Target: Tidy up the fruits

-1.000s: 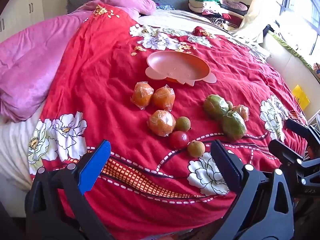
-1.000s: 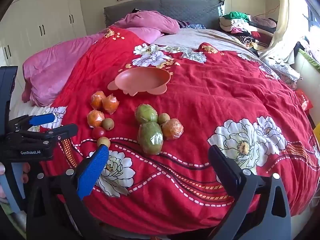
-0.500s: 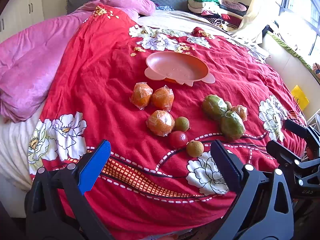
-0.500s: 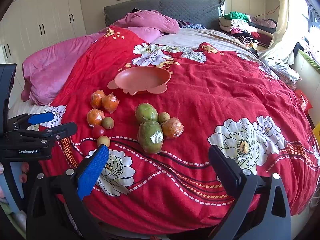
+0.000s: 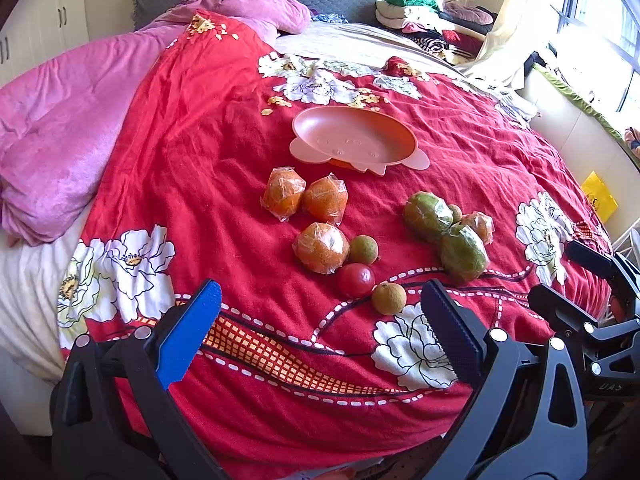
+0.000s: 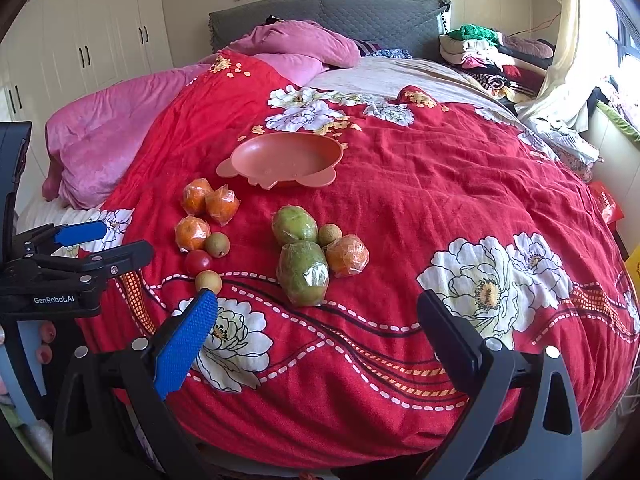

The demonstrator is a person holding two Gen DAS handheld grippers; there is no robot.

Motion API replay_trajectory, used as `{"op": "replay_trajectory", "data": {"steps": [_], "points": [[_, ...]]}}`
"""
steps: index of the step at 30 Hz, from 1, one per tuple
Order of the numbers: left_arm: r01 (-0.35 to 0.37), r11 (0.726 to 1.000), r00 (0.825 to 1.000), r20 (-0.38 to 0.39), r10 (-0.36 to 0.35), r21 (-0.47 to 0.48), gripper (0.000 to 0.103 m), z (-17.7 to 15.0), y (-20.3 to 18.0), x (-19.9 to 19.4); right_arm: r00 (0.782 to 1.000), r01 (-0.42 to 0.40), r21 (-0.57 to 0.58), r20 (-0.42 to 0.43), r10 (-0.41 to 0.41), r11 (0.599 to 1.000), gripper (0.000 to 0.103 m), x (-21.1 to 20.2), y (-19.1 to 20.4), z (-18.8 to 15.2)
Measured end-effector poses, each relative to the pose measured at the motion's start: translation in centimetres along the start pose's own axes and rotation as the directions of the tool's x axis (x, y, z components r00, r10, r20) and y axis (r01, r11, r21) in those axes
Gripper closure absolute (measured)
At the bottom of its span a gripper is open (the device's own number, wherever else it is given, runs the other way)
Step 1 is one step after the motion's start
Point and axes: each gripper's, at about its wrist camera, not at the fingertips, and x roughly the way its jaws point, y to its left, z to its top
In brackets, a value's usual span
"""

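Observation:
An empty pink plate (image 5: 354,142) (image 6: 285,157) lies on the red flowered quilt (image 5: 200,128). In front of it lie three wrapped oranges (image 5: 322,246), a small green fruit (image 5: 363,249), a red tomato (image 5: 355,279) and a brown longan (image 5: 389,298). To the right lie two wrapped green mangoes (image 6: 303,271), a small fruit and another wrapped orange (image 6: 347,255). My left gripper (image 5: 320,316) is open and empty, near the bed's front edge, just short of the longan. My right gripper (image 6: 316,320) is open and empty, short of the mangoes.
A pink blanket (image 5: 60,120) lies along the left side of the bed. A grey headboard (image 6: 332,12) and piled clothes (image 6: 492,56) are at the back. White wardrobes (image 6: 80,40) stand at the left. Each gripper shows at the edge of the other's view.
Both grippers have barely moved; the views have shifted very slightly. The fruits and plate lie where they were.

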Motion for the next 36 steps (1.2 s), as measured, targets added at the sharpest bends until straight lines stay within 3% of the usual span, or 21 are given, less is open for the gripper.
{"op": "replay_trajectory", "data": {"steps": [36], "points": [[0.008, 1.0, 1.0, -0.012, -0.008, -0.012, 0.009, -0.2, 0.2, 0.4, 1.0, 0.013, -0.025, -0.02, -0.014, 1.0, 0.004, 1.1, 0.6, 0.2]]}}
